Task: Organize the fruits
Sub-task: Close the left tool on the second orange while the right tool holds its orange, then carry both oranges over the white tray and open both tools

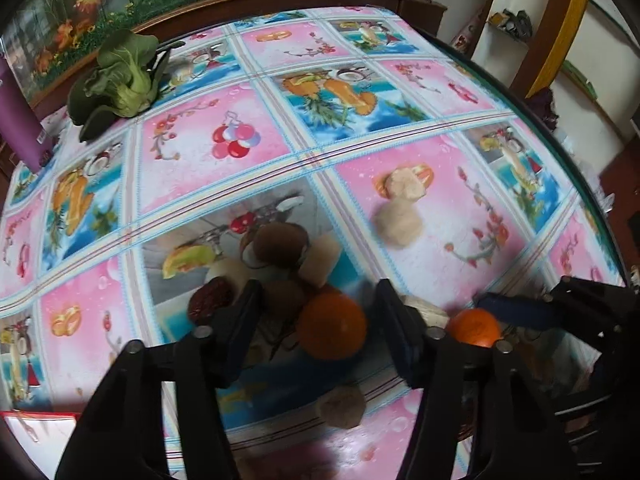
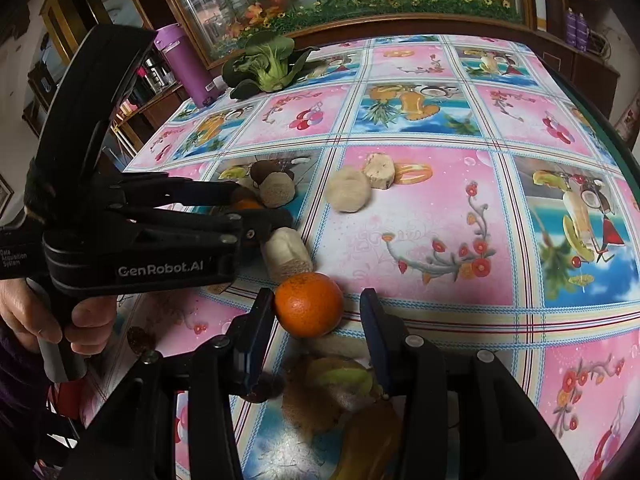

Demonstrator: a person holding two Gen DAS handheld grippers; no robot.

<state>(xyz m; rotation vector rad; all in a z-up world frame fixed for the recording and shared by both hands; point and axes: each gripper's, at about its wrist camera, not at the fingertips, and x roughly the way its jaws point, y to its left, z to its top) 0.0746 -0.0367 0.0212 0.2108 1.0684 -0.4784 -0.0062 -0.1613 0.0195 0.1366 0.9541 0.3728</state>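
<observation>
Both claws hover over a fruit-printed tablecloth, each framing a mandarin.

Right gripper: jaws spread, pinching nothing. The near mandarin lies on the cloth dead ahead between the two fingers, its left flank touching or almost touching the left pad while a clear gap remains to the right pad. The fruit is round, so no long axis constrains the approach; judged from this, a plain squeeze would capture it once the claw is centred slightly to the left. Just behind this mandarin lies a pale peeled piece; just in front of it, under the claw, lies a cut kiwi.

Left gripper: jaws spread, also empty. A second mandarin sits between its fingers, nearer the right one, at the front of a cluster of brown and pale fruits. The near mandarin is also visible in this view, to the right of the left claw.

Well beyond the near mandarin, at the far edge of the cloth, rest a leafy green vegetable and a purple bottle.
</observation>
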